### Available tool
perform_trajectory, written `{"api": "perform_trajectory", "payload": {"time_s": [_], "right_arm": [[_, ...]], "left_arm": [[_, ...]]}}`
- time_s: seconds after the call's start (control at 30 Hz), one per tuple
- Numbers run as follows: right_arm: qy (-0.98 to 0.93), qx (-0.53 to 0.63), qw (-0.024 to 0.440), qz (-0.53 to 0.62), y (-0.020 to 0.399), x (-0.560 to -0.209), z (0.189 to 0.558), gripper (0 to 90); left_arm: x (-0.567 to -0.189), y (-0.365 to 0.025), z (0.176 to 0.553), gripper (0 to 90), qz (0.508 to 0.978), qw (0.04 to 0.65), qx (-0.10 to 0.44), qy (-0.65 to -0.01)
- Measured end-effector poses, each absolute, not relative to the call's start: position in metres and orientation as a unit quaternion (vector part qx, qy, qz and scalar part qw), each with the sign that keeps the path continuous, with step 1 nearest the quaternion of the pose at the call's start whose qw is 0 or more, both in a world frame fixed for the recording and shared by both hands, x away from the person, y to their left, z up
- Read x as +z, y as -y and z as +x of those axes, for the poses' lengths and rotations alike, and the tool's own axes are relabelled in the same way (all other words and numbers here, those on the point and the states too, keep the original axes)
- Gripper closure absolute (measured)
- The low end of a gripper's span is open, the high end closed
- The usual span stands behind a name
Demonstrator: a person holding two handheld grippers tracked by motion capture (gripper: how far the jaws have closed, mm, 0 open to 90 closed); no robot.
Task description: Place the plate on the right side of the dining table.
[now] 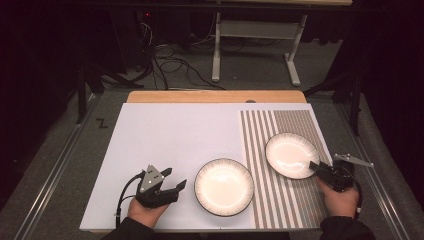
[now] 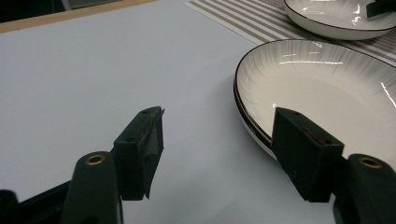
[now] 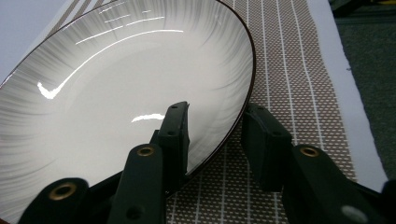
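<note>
On striped mat (image 1: 300, 200), right side of tabletop (image 1: 165, 145): far plate (image 1: 291, 154), its near rim between right gripper (image 1: 316, 166) fingers (image 3: 173, 135), one inside the bowl, one outside; fingers parted, gap visible at the outer pad, no pinch. Left gripper (image 1: 176, 178) fingers spread, nothing between, just beside near plate (image 1: 224, 186).

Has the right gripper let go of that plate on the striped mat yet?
Yes, open. The right gripper straddles the plate's rim, one jaw inside, one outside, with a visible gap at the outer jaw.
</note>
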State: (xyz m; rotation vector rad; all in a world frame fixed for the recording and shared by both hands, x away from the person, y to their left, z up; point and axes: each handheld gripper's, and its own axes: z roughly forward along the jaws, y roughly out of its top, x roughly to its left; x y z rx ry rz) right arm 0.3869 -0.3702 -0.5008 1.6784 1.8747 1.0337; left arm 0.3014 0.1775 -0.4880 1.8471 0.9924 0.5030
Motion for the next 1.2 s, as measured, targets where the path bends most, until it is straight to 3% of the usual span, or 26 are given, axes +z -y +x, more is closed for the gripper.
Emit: {"api": "perform_trajectory", "payload": {"time_s": [0.33,0.73,0.9,1.03,1.2], "right_arm": [[-0.685,0.419,0.241,0.545,0.359,-0.479,0.367,51.5],[-0.729,0.458,0.24,0.449,0.297,-0.469,0.346,20.9],[-0.749,0.456,0.231,0.421,0.268,-0.47,0.339,14.3],[-0.763,0.45,0.223,0.406,0.245,-0.472,0.331,10.9],[-0.774,0.461,0.215,0.377,0.221,-0.469,0.316,7.7]], "left_arm": [[-0.487,-0.178,0.301,34.8,0.755,0.474,0.205,-0.404],[-0.484,-0.179,0.299,33.9,0.751,0.484,0.203,-0.4],[-0.482,-0.18,0.298,32.1,0.752,0.487,0.201,-0.396],[-0.48,-0.179,0.297,27.5,0.754,0.489,0.204,-0.388],[-0.478,-0.178,0.296,14.7,0.753,0.486,0.215,-0.388]]}}
